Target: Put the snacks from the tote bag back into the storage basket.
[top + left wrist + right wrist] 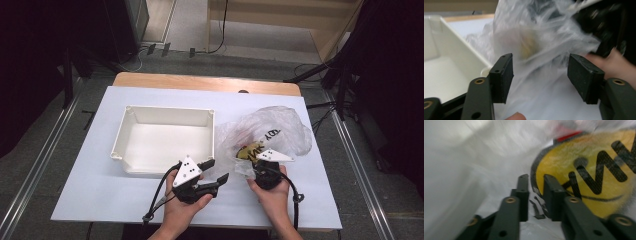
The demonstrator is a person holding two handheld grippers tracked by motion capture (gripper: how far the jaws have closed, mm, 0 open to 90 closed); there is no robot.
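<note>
White bin (pixel 165 140) empty; your right gripper (pixel 260 159) pinches the plastic bag (pixel 280 131) holding a yellow item (pixel 589 175); left gripper (pixel 216 171) wide open

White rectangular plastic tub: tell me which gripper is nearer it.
Left. The left gripper sits open beside the white rectangular plastic tub's near right corner; the right gripper is farther right, at the clear plastic bag.
</note>
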